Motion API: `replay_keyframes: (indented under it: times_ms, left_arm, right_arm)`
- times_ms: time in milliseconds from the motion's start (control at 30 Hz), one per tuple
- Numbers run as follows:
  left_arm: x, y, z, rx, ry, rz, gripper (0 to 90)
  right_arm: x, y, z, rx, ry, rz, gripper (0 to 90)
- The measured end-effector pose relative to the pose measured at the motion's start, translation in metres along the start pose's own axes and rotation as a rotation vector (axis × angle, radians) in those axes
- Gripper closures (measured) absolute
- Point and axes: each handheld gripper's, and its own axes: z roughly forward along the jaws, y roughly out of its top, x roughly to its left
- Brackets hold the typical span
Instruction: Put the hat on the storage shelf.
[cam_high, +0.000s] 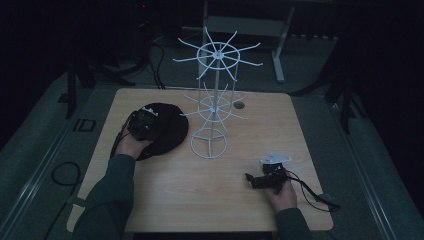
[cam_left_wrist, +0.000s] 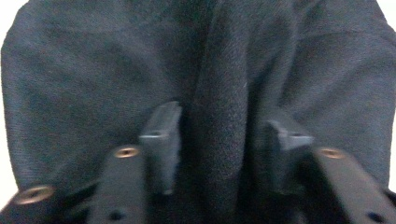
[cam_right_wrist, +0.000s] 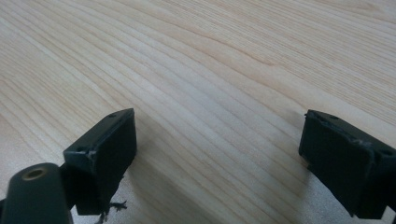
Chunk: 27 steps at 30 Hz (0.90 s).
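A: Status: left gripper (cam_high: 141, 124) sits on the black cloth cap (cam_high: 167, 131), which lies on the left side of the wooden table (cam_high: 165, 200), its right edge just beside the base ring of the white wire display rack (cam_high: 214, 102). In the left gripper view a raised fold of the fabric (cam_left_wrist: 219, 116) stands between the jaws, both pads pressed against it. I'd call that clamped on the cap.

B: Right side?

A: Right gripper (cam_high: 257, 180) rests low over bare wood near the front right, well apart from the cap. Jaws spread wide in its own view, nothing between them.

B: Looks like the cap is meant for a rack prong. Risks?

A: My guesses:
- The bite takes just one ridge of soft fabric. On a lift the fold could slide out from between the pads and the cap drops back.
- The cap is limp and wide. Lifted by one pinch it will sag and could drag against the rack's base ring or lower prongs.
- The rack is a light wire frame on a small ring. A snag or bump from the gripper could tip or shove it.

B: Mitigation?

A: Lift straight up first, clear the lower tier, bring the right gripper in to steady the brim.
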Motion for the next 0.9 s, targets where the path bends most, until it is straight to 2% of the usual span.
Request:
replay_keyframes:
  times_ms: [133, 200, 300, 600, 833, 867, 900]
  left_arm:
    - [0.0, 0.0, -0.005, -0.016, -0.005, 0.024, 77.8]
    - [0.003, -0.001, -0.008, -0.035, -0.021, 0.022, 82.0]
    - [0.009, -0.002, -0.012, -0.064, -0.056, -0.006, 83.5]
    - [0.016, -0.005, -0.027, -0.127, -0.056, -0.04, 84.3]
    - [0.028, -0.008, -0.04, -0.193, -0.1, -0.119, 84.4]
    - [0.028, -0.008, -0.04, -0.193, -0.1, -0.119, 84.4]
    - [0.031, -0.009, -0.043, -0.211, -0.113, -0.139, 84.4]
  right_arm:
    - [0.0, 0.0, 0.0, -0.001, 0.0, -0.001, 10.9]
    - [0.0, 0.0, 0.0, -0.001, 0.0, -0.002, 10.9]
    - [0.0, 0.0, 0.0, -0.001, 0.0, -0.002, 10.9]
    - [0.0, 0.0, 0.0, -0.001, 0.0, -0.001, 10.9]
    - [0.0, 0.0, 0.0, -0.001, 0.0, -0.002, 10.9]
    - [0.0, 0.0, 0.0, -0.001, 0.0, -0.002, 10.9]
    - [0.0, 0.0, 0.0, 0.0, 0.0, -0.002, 10.9]
